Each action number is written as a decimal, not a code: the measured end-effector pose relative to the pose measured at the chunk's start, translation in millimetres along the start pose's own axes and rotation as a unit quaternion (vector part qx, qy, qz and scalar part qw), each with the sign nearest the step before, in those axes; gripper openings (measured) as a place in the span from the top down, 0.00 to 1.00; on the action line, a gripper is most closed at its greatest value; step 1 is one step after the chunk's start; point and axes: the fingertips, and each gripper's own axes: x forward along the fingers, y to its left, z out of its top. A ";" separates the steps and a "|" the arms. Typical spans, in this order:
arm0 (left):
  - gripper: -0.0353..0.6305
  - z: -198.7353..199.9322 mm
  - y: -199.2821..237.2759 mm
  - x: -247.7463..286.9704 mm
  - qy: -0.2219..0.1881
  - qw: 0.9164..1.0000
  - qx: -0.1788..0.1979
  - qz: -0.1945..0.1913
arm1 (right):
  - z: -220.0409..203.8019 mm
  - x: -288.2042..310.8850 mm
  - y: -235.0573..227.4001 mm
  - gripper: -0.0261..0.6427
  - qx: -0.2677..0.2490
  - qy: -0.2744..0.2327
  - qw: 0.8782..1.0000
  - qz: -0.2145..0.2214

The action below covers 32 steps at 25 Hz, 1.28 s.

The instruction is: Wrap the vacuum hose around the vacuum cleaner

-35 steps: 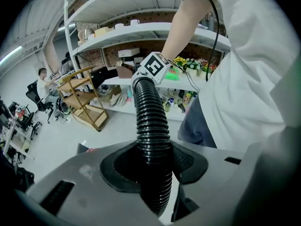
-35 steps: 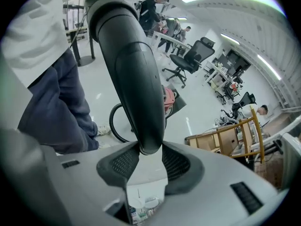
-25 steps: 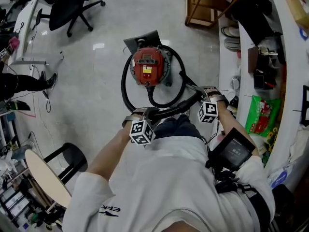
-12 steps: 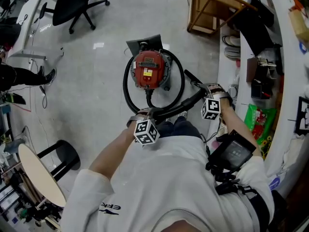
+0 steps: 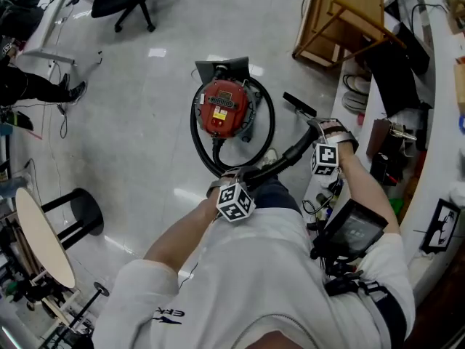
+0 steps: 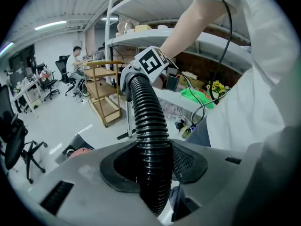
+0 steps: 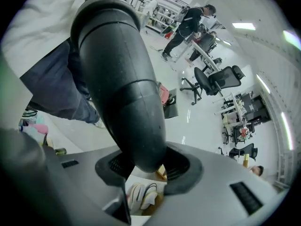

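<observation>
Both tongs have carried the hose a little rightward across the near side of the vacuum cleaner, which stands on the floor with the black hose looped round its body. Just in front of the vacuum cleaner the left tongs are clamped on the ribbed hose, while the right tongs are clamped on its smooth rigid end, off to the vacuum cleaner's right.

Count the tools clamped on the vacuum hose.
2. The left tool grips the ribbed vacuum hose between the person and the red vacuum cleaner; the right tool grips its smooth rigid end, further right. No others seem hidden.
</observation>
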 end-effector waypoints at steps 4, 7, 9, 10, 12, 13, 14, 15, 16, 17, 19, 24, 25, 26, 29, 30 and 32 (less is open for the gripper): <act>0.71 21.2 6.8 26.3 -0.013 0.999 -0.046 0.014 | -16.6 16.1 -29.1 0.73 -0.035 -0.005 0.999 -0.005; 0.71 32.1 12.7 40.8 -0.020 0.997 -0.071 0.022 | -22.6 27.1 -47.7 0.73 -0.055 -0.009 0.998 -0.009; 0.71 37.8 17.9 49.0 -0.024 0.996 -0.085 0.026 | -23.0 33.9 -59.9 0.73 -0.067 -0.013 0.998 -0.012; 0.71 40.2 20.8 52.8 -0.025 0.995 -0.092 0.028 | -22.7 37.4 -66.5 0.73 -0.073 -0.014 0.997 -0.014; 0.71 43.8 25.5 60.0 -0.028 0.993 -0.107 0.031 | -22.6 45.9 -77.2 0.73 -0.088 -0.014 0.996 -0.017; 0.71 45.1 27.0 63.2 -0.030 0.992 -0.116 0.033 | -22.0 50.3 -81.0 0.73 -0.094 -0.014 0.995 -0.017; 0.71 46.2 28.6 66.1 -0.032 0.991 -0.125 0.035 | -20.8 54.4 -85.2 0.73 -0.101 -0.015 0.995 -0.017; 0.71 47.2 31.0 68.7 -0.035 0.990 -0.134 0.038 | -18.8 58.0 -90.4 0.73 -0.109 -0.015 0.994 -0.019; 0.71 48.0 34.0 71.1 -0.038 0.988 -0.141 0.040 | -16.3 61.5 -95.9 0.73 -0.116 -0.015 0.993 -0.021; 0.71 48.2 37.5 73.4 -0.041 0.987 -0.148 0.042 | -13.9 65.5 -100.5 0.73 -0.122 -0.016 0.992 -0.021; 0.71 47.6 44.4 79.1 -0.045 0.985 -0.162 0.045 | -9.9 75.5 -108.1 0.73 -0.133 -0.017 0.991 -0.022; 0.71 43.6 64.5 99.5 -0.056 0.978 -0.195 0.057 | 0.6 101.4 -125.9 0.73 -0.161 -0.022 0.987 -0.020; 0.71 42.1 69.3 103.0 -0.057 0.977 -0.198 0.060 | 1.2 107.2 -127.9 0.73 -0.160 -0.022 0.987 -0.019; 0.71 40.7 74.1 106.0 -0.058 0.976 -0.202 0.062 | 1.3 112.8 -129.7 0.73 -0.160 -0.020 0.987 -0.017; 0.71 36.4 87.3 112.7 -0.062 0.972 -0.214 0.069 | 3.9 126.7 -139.2 0.73 -0.164 -0.015 0.986 -0.023; 0.71 34.5 91.4 114.7 -0.063 0.971 -0.218 0.072 | 5.0 131.2 -143.7 0.73 -0.173 -0.013 0.985 -0.028; 0.71 31.1 98.6 119.5 -0.064 0.969 -0.226 0.077 | 6.7 141.0 -148.7 0.73 -0.187 -0.009 0.982 -0.030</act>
